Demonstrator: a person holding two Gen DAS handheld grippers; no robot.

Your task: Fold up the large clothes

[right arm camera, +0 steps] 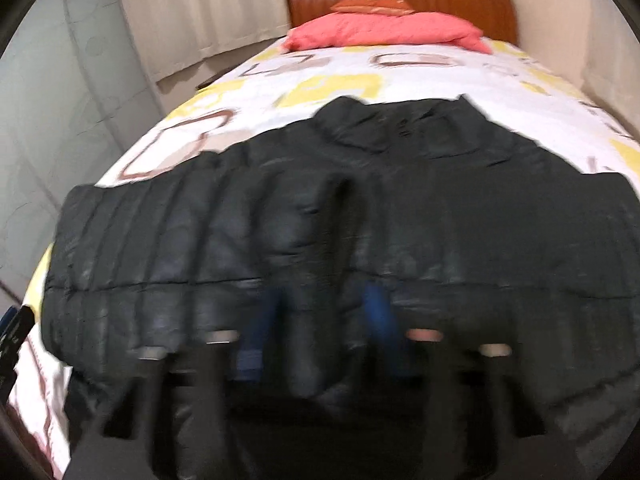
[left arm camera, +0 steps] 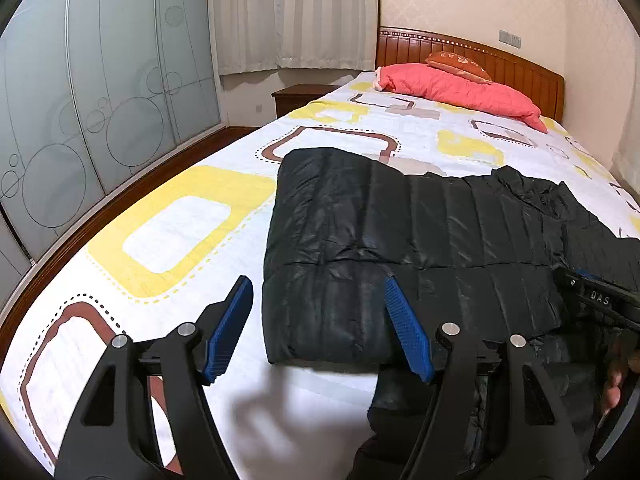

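Note:
A black quilted down jacket [left arm camera: 420, 232] lies spread across the bed, folded into a long band, with its collar toward the headboard in the right wrist view [right arm camera: 400, 128]. My left gripper [left arm camera: 317, 282] is open over the jacket's near left corner; one blue pad [left arm camera: 408, 332] is above the fabric, the other [left arm camera: 230, 328] above the sheet, and nothing is pinched. My right gripper [right arm camera: 322, 292] is blurred. A raised fold of the jacket fills the gap between its blue pads [right arm camera: 380, 320], which appear to press on it.
The bed's patterned white, yellow and brown sheet [left arm camera: 176, 232] surrounds the jacket. A pink quilt [left arm camera: 452, 88] and an orange pillow [left arm camera: 456, 64] lie by the wooden headboard [left arm camera: 520, 68]. Frosted wardrobe doors [left arm camera: 80, 120] run along the left; a nightstand [left arm camera: 300, 96] stands beyond.

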